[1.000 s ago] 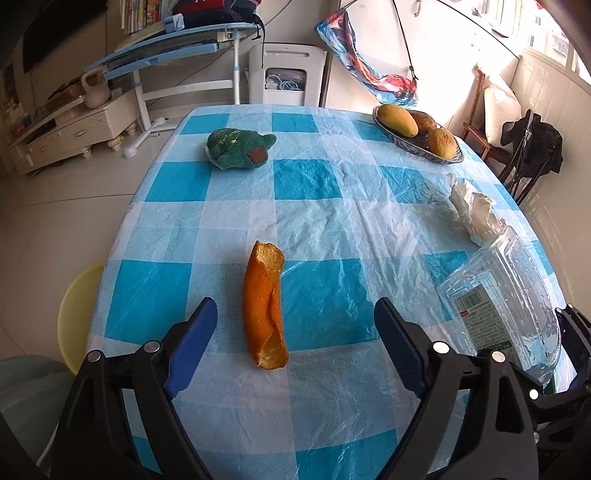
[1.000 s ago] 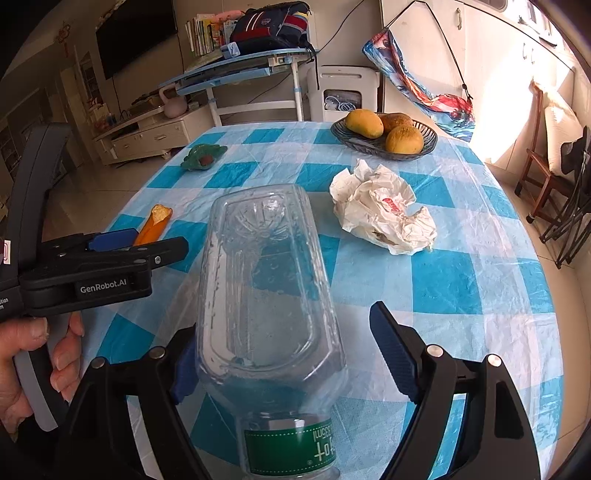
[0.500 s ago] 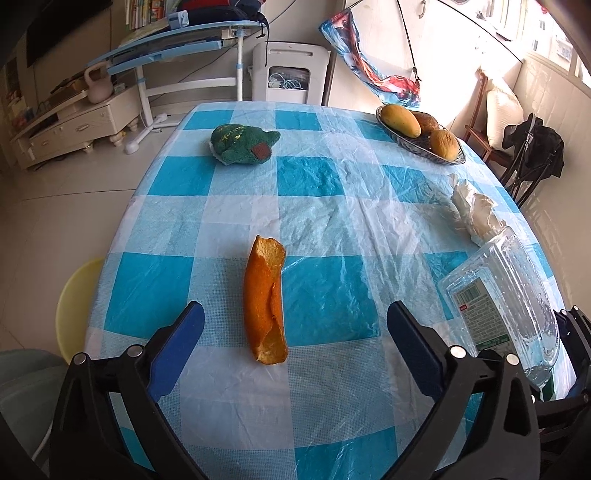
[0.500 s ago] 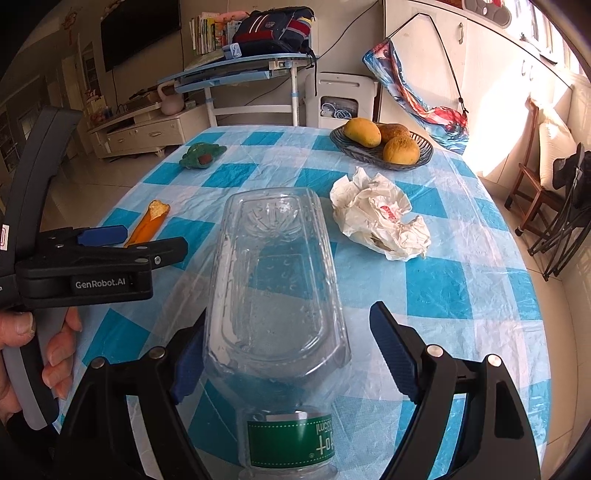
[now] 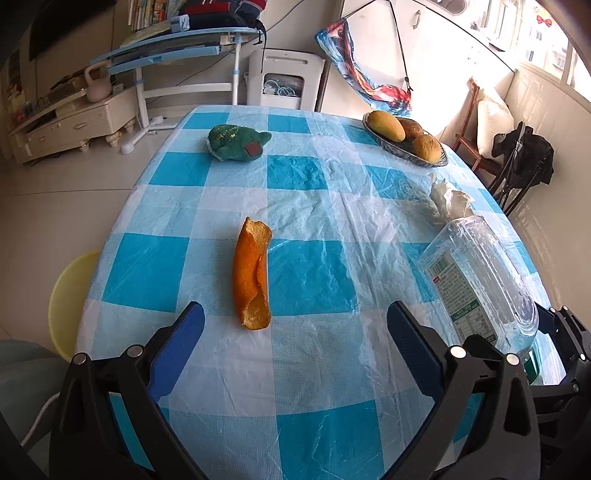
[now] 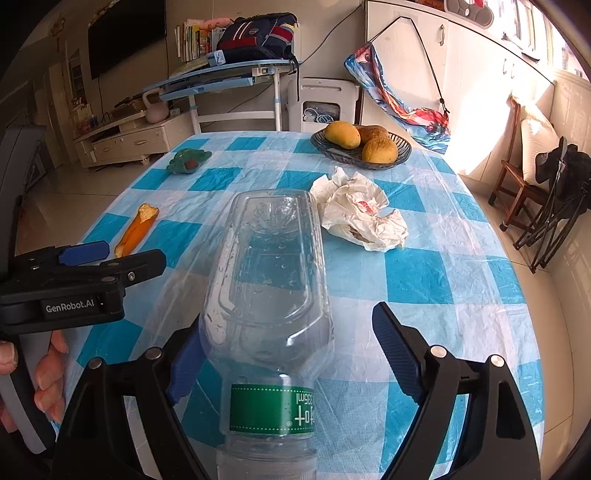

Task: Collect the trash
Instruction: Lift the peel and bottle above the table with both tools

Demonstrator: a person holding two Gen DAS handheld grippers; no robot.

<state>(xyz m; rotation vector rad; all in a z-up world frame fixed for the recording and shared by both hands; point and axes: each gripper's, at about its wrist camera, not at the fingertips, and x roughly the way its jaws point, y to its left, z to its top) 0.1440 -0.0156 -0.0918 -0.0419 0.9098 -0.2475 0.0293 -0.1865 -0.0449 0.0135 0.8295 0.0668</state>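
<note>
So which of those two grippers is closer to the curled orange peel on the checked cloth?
Left. The left gripper straddles the peel's near end; the right gripper is off beside it, around the clear plastic bottle.

Pale tiled floor (image 5: 55,206), cream low cabinet (image 5: 70,125) at left wall, blue tilted study table (image 6: 221,79) bearing backpack (image 6: 258,35), wall-mounted television (image 6: 125,35), wooden chair (image 6: 517,162) in strong sunlight, white cupboards (image 6: 406,55) behind.
</note>
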